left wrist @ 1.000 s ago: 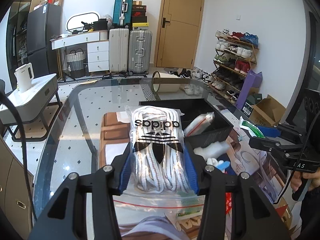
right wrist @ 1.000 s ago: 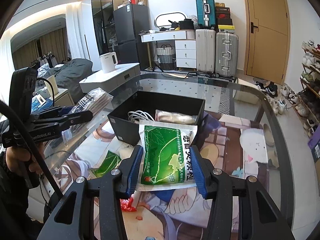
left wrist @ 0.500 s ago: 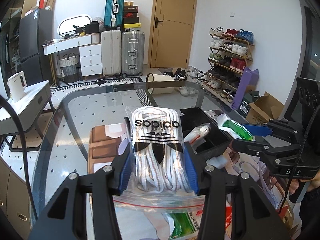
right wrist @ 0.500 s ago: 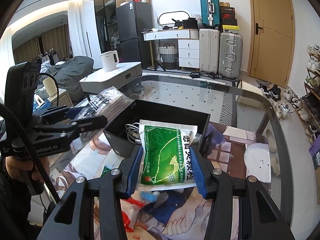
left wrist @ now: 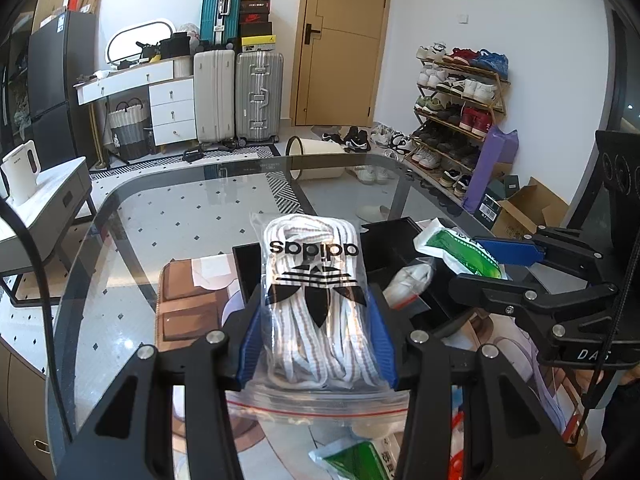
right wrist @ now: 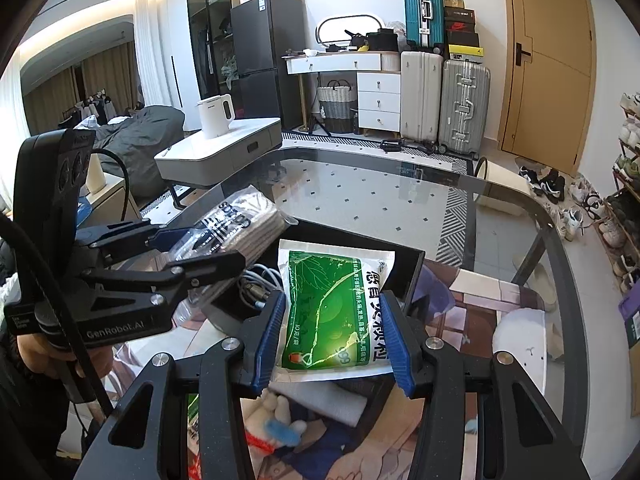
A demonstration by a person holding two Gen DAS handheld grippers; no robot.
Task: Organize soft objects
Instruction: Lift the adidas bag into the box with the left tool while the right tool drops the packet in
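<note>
We are clamping our left gripper point(left wrist: 318, 344) on a clear zip bag of white laces point(left wrist: 314, 304), its blue pads point(left wrist: 250, 344) pressing both sides, while our right gripper point(right wrist: 334, 336) is squeezing a green-and-white packet point(right wrist: 334, 312) the same way. Both loads are hanging over the black bin point(right wrist: 408, 280) on the glass table point(left wrist: 168, 216), where cables point(right wrist: 256, 280) and a white pouch point(left wrist: 408, 284) are lying, each gripper crowding the other's side. Beyond, suitcases point(left wrist: 236, 96) are standing by the door point(left wrist: 340, 40).
</note>
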